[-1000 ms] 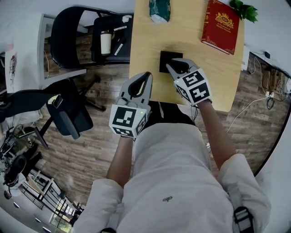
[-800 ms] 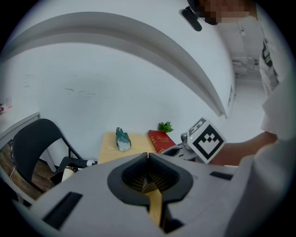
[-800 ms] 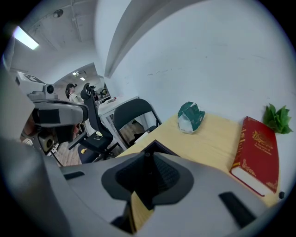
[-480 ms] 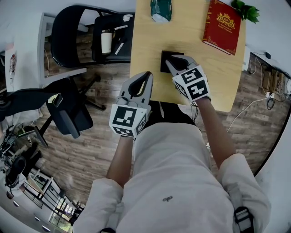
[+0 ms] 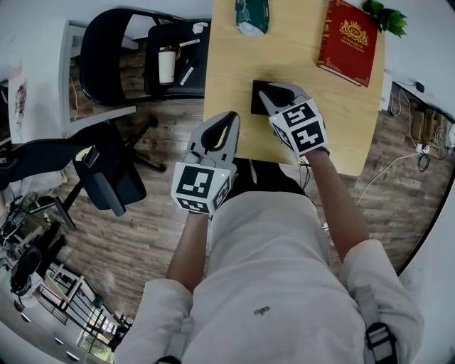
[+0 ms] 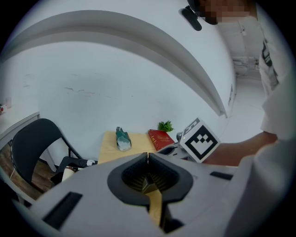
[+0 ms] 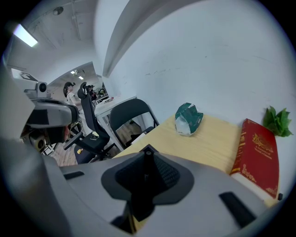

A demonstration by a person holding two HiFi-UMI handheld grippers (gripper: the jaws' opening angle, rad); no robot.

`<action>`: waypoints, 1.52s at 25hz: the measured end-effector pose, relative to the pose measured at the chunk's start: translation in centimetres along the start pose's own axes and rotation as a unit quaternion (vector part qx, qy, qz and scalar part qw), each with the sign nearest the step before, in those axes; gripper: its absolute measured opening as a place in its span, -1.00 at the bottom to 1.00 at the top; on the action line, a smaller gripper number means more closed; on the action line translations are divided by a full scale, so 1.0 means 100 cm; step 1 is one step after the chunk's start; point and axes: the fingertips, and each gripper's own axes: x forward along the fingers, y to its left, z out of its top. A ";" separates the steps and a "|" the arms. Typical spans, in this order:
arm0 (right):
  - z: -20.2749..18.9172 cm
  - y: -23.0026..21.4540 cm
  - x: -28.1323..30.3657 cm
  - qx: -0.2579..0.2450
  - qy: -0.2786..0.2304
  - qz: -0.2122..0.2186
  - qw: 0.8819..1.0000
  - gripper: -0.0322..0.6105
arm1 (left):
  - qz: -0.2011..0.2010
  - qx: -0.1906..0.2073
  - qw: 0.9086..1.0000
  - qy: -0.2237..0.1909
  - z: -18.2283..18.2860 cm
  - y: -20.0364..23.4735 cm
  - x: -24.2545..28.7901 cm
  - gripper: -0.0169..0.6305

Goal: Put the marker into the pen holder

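Near the worktop's [image 5: 298, 60] front-left edge, the right gripper [image 5: 269, 94] hangs over the black pen holder [image 5: 256, 102], pinching the dark marker [image 7: 144, 169]. Bare wood lies open beyond, up to the green bag [image 5: 251, 14] and red book [image 5: 346, 39]. The left gripper [image 5: 229, 116], pressed together on nothing, hovers off that edge above the floor [image 5: 153, 213]. Since a second ago the right gripper has crept slightly farther over the holder, while the left hasn't budged.

the right tool [image 7: 147, 156] has its jaws closed on a thin dark marker [image 7: 145, 172] that stands upright between the pads. beyond lies the pale wooden desk [image 7: 212, 143], with a crumpled green bag [image 7: 187, 119] near its far edge, a red book [image 7: 259, 155] on the right and green leaves [image 7: 277, 121] behind the book. a dark chair [image 7: 127, 111] stands left of the desk.
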 end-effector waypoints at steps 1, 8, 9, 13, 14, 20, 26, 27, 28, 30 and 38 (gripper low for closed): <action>0.000 0.000 0.000 -0.001 0.000 0.000 1.000 -0.71 | 0.000 0.000 1.000 0.001 0.000 0.000 0.000 -0.92; 0.001 -0.003 0.004 -0.014 0.003 -0.012 1.000 -0.69 | 0.004 -0.001 1.000 0.000 0.000 0.002 0.000 -0.92; 0.002 -0.003 0.004 -0.015 0.004 -0.013 1.000 -0.69 | 0.005 -0.002 1.000 0.000 -0.001 0.002 0.000 -0.92; 0.002 -0.003 0.005 -0.020 0.005 -0.014 1.000 -0.69 | 0.007 -0.002 1.000 0.000 0.000 0.002 -0.001 -0.92; 0.002 -0.003 0.005 -0.022 0.006 -0.015 1.000 -0.68 | 0.007 -0.002 1.000 -0.001 0.000 0.002 -0.001 -0.92; 0.002 -0.001 0.004 -0.022 0.006 -0.015 1.000 -0.63 | 0.009 -0.001 1.000 -0.004 0.000 0.001 -0.004 -0.92; 0.004 -0.001 0.000 -0.025 0.002 -0.017 1.000 -0.63 | 0.012 0.001 1.000 -0.007 0.001 -0.002 -0.007 -0.92; 0.005 0.000 -0.001 -0.025 0.002 -0.017 1.000 -0.63 | 0.012 0.001 1.000 -0.008 0.001 -0.003 -0.008 -0.92; 0.005 0.001 -0.003 -0.024 0.001 -0.016 1.000 -0.63 | 0.013 0.002 1.000 -0.010 0.002 -0.003 -0.009 -0.92; 0.006 0.003 -0.006 -0.024 0.000 -0.015 1.000 -0.63 | 0.014 0.005 1.000 -0.013 0.003 -0.006 -0.012 -0.92; 0.007 0.005 -0.019 -0.036 -0.014 -0.018 0.999 -0.63 | 0.023 0.009 0.999 -0.025 0.005 -0.017 -0.022 -0.92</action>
